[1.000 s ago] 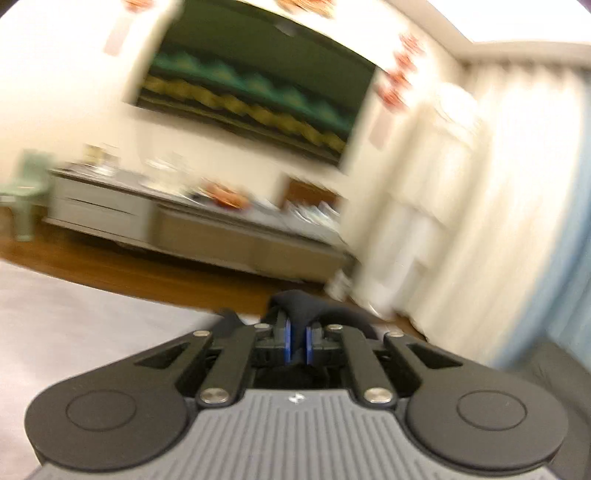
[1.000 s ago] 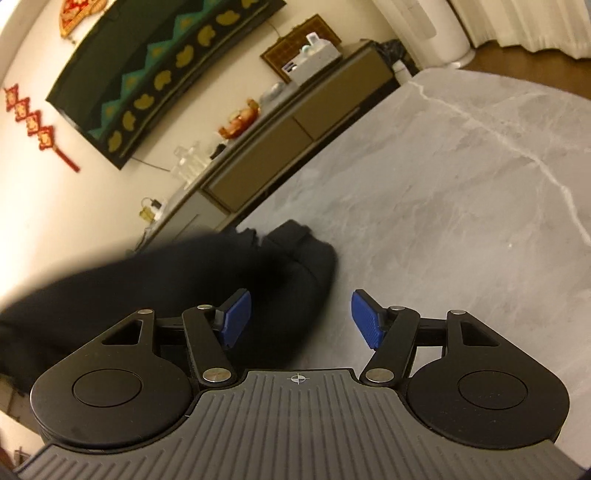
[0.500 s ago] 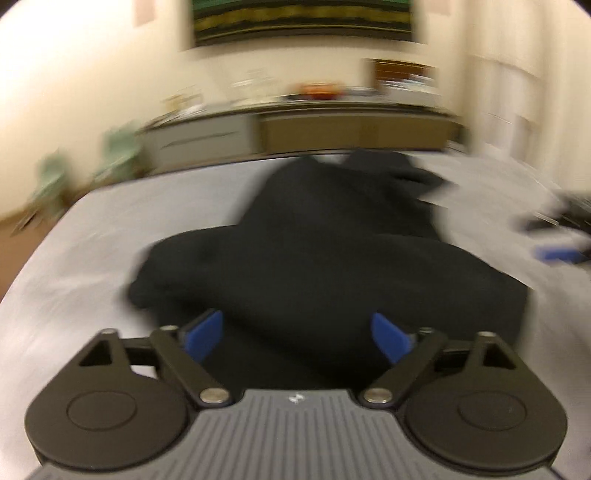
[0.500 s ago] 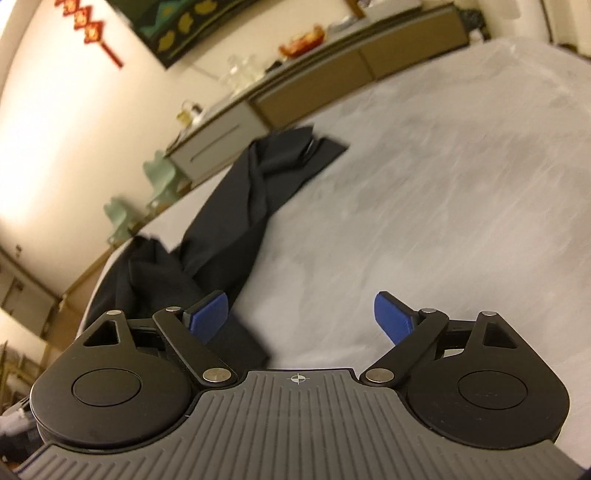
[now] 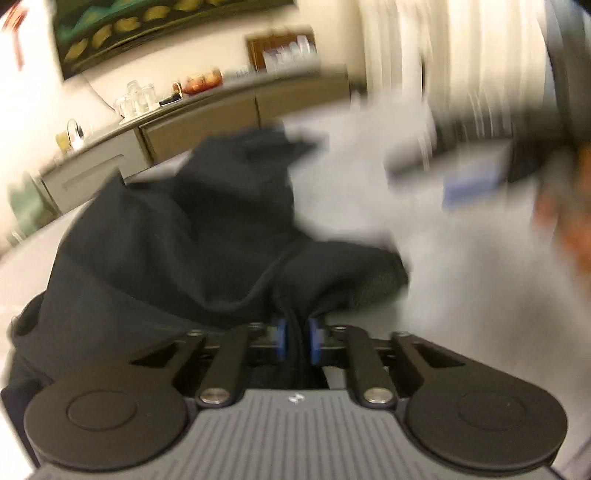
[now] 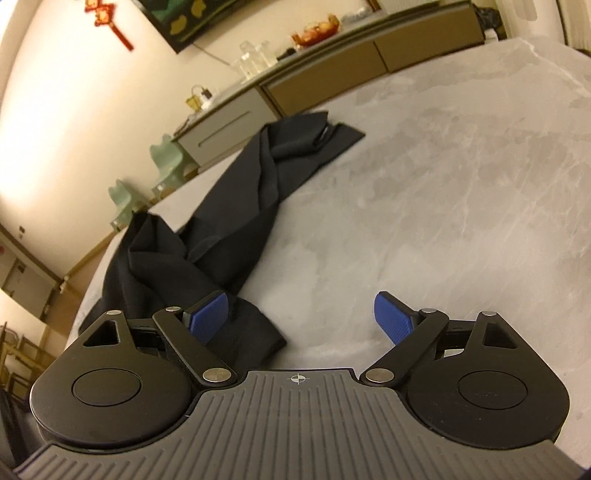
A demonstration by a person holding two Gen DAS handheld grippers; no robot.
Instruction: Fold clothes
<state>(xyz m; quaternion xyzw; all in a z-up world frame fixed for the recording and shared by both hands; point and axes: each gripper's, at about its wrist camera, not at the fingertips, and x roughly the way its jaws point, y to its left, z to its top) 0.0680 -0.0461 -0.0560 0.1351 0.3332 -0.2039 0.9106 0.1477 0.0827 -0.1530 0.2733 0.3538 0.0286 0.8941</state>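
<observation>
A black, soft, crumpled fabric garment (image 5: 173, 236) lies on a pale grey marbled stone counter (image 6: 424, 192); in the right wrist view it (image 6: 251, 206) runs as a long twisted band from a flat folded end near the counter's far edge down to a bunched heap at the near left. In the left wrist view a gathered fold of the cloth rises into the left gripper (image 5: 294, 339); its blue-padded jaws stand pressed close together with the dark fabric pinched between them — the rest of the garment drapes away to the left and ahead in loose ridges. The right side of that view is smeared with motion blur; a dark shape with a blue patch shows there, too blurred to name.

The right gripper (image 6: 301, 319) hangs over the counter with its jaws spread wide and nothing between them; its left blue pad (image 6: 209, 316) sits just over the near end of the garment, while the right pad is over bare stone. Whether the left pad touches the cloth cannot be told.

Beyond the counter stands a long low sideboard with grey and brown fronts (image 6: 332, 70), carrying clear glass jars (image 6: 255, 59) and a red-orange bowl-like object (image 6: 316, 27); above it hangs a dark-framed green and yellow picture (image 5: 155, 26), and a red knotted ornament (image 6: 110, 22) hangs on the cream wall — two pale green chairs (image 6: 147, 177) stand at the left.
</observation>
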